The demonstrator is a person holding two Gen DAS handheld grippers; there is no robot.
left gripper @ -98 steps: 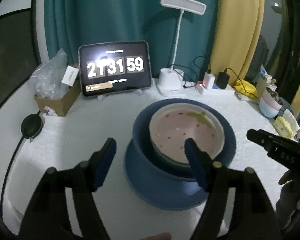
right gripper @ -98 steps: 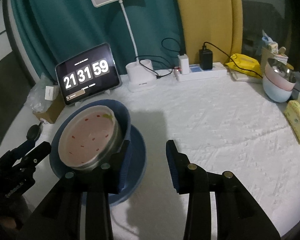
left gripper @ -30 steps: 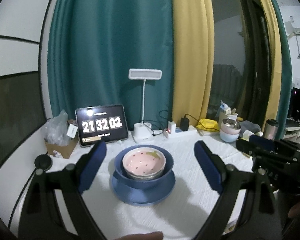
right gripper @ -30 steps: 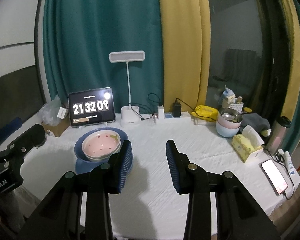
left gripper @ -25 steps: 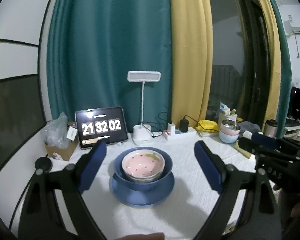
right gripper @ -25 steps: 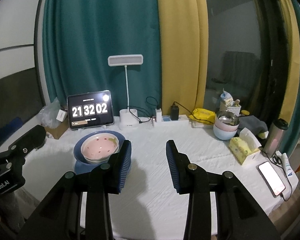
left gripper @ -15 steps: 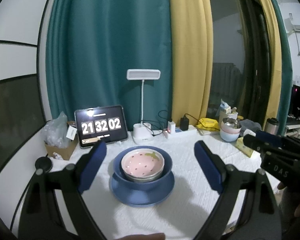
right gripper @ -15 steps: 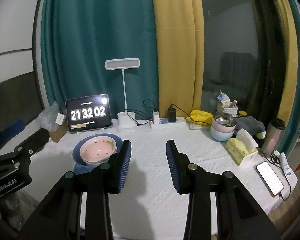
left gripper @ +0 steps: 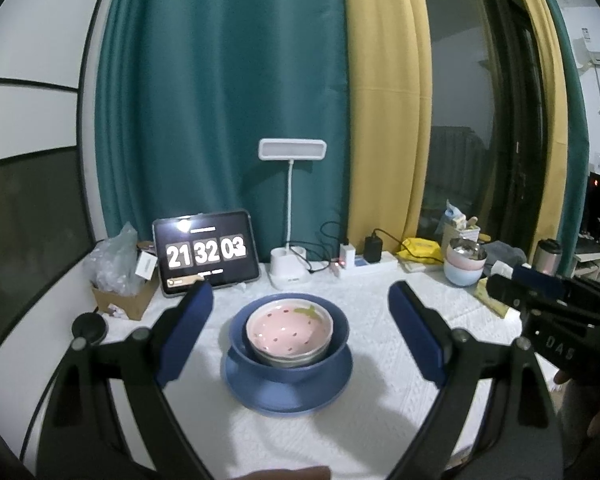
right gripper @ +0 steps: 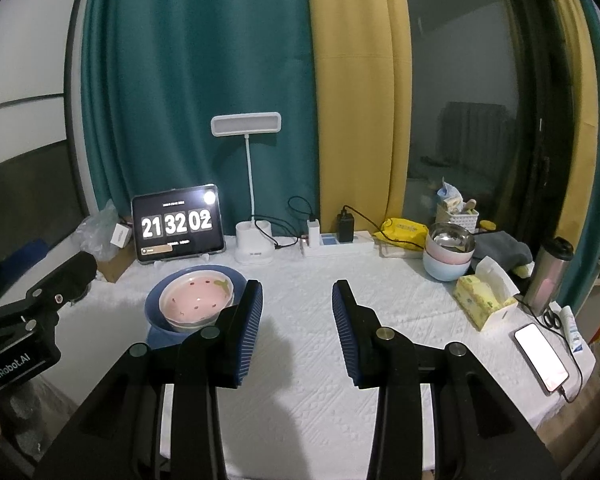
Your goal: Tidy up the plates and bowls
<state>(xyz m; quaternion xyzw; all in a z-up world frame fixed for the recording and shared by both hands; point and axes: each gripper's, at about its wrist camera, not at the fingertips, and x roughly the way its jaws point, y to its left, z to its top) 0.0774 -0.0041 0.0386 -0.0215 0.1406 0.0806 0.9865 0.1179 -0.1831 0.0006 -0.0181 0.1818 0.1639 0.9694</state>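
Observation:
A pink strawberry bowl (left gripper: 290,326) is nested in a metal bowl, inside a dark blue bowl (left gripper: 288,366), on a blue plate (left gripper: 286,394) in the middle of the white table. The stack also shows in the right wrist view (right gripper: 196,300) at the left. My left gripper (left gripper: 298,332) is open and empty, held back and above the stack. My right gripper (right gripper: 296,320) is open and empty, to the right of the stack over bare table. A second stack of pastel bowls with a metal one on top (right gripper: 448,256) stands at the back right.
A tablet clock (left gripper: 206,256), a desk lamp (left gripper: 290,216), a power strip (right gripper: 336,246) and a cardboard box with bags (left gripper: 120,288) line the back. A tissue pack (right gripper: 484,298), a tumbler (right gripper: 548,276) and a phone (right gripper: 540,354) are at the right edge.
Both grippers pulled back and up from the stacked bowls since 3.3 s ago and are now nearly still. The left jaws opened wider. The bowls stayed put.

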